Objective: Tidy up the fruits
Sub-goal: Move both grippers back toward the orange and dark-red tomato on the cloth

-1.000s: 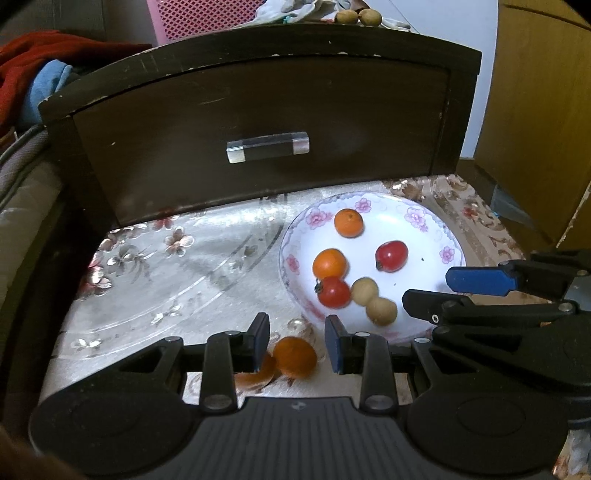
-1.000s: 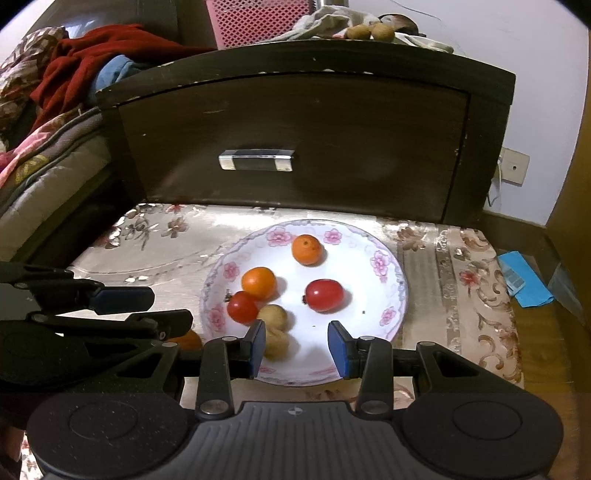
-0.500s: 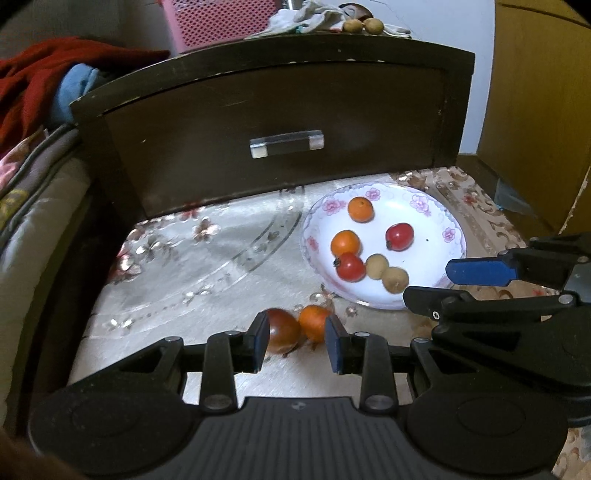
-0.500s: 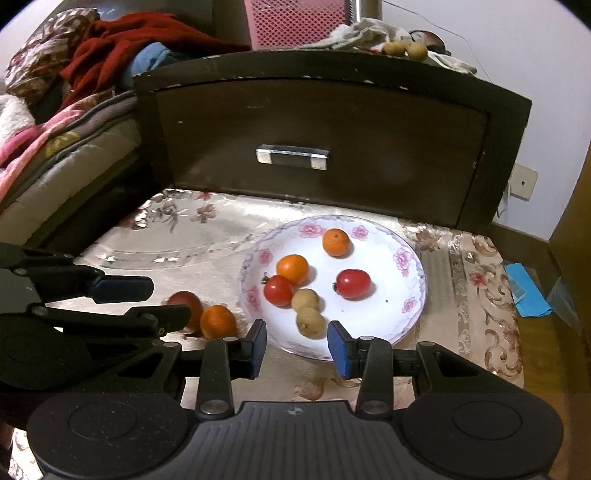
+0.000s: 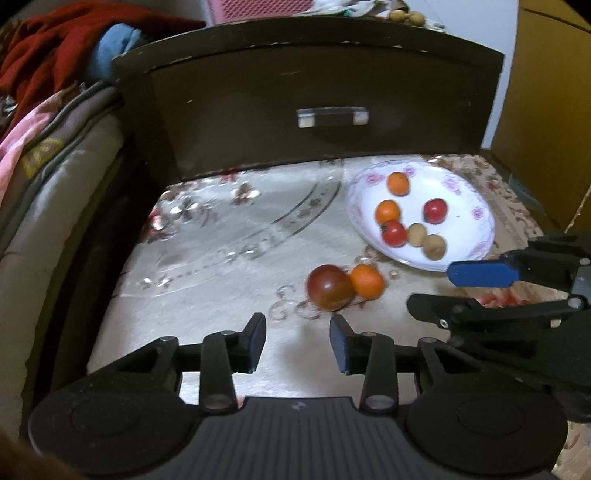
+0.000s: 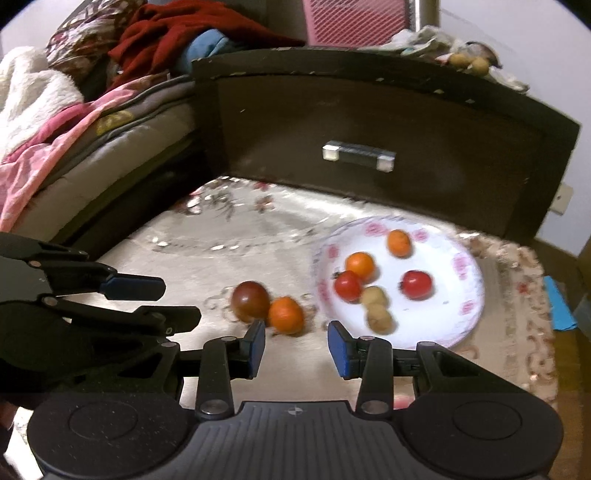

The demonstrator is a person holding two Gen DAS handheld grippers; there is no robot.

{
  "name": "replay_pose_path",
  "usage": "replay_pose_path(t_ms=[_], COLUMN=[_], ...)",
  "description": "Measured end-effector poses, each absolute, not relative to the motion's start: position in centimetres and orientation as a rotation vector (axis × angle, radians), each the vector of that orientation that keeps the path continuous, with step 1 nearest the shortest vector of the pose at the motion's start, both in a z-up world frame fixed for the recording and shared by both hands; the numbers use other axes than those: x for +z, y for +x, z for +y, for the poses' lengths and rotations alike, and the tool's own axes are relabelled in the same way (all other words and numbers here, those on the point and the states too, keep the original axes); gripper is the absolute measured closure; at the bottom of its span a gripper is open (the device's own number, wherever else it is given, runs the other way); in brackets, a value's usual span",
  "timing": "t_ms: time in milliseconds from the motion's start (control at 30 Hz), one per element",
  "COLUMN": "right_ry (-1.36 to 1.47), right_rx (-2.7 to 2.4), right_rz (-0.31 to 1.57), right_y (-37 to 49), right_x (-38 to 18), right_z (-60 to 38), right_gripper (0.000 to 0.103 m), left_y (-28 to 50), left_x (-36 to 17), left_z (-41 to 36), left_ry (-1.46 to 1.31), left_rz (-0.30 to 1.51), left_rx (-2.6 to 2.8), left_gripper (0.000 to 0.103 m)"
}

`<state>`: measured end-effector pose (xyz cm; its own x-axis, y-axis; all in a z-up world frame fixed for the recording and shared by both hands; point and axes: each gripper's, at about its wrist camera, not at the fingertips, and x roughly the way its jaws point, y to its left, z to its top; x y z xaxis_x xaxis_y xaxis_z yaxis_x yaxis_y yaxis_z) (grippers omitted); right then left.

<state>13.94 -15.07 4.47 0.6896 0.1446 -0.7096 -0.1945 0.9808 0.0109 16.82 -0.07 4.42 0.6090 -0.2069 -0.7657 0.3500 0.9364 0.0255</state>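
A dark red tomato (image 5: 330, 287) and a small orange (image 5: 366, 281) lie touching on the flowered tablecloth, left of a white flowered plate (image 5: 469, 206). The plate holds two oranges, two red tomatoes and two tan round fruits. My left gripper (image 5: 297, 341) hovers just short of the tomato, its jaws opening with nothing between them. In the right wrist view the same tomato (image 6: 250, 301) and orange (image 6: 285, 315) sit just beyond my right gripper (image 6: 297, 343), which is open and empty, near the plate (image 6: 450, 295).
A dark wooden drawer front with a clear handle (image 5: 332, 117) closes off the back. A bed with blankets (image 6: 44, 122) runs along the left. More tan fruits (image 5: 406, 16) lie on top of the cabinet. A blue packet (image 6: 561, 306) lies off the cloth at right.
The orange that sat between my left fingers now lies on the cloth beside the dark tomato. The left gripper has drawn back with its jaws wider. Both grippers have shifted left of the plate.
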Motion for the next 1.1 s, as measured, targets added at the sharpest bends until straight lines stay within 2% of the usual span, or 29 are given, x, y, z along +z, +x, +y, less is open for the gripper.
replay_pose_path(t_ms=[1000, 1100], right_ry=[-0.160, -0.172], right_rx=[0.199, 0.184], right_rz=[0.820, 0.809], right_y=[18.4, 18.9], right_x=[-1.1, -1.5], right_z=[-12.0, -12.0], right_gripper=[0.068, 0.064], left_y=[18.4, 18.6], left_x=[3.7, 3.4], left_z=[3.5, 3.9], left_ry=[0.111, 0.107], left_rz=[0.899, 0.907], left_rx=[-0.365, -0.360], left_gripper=[0.055, 0.055])
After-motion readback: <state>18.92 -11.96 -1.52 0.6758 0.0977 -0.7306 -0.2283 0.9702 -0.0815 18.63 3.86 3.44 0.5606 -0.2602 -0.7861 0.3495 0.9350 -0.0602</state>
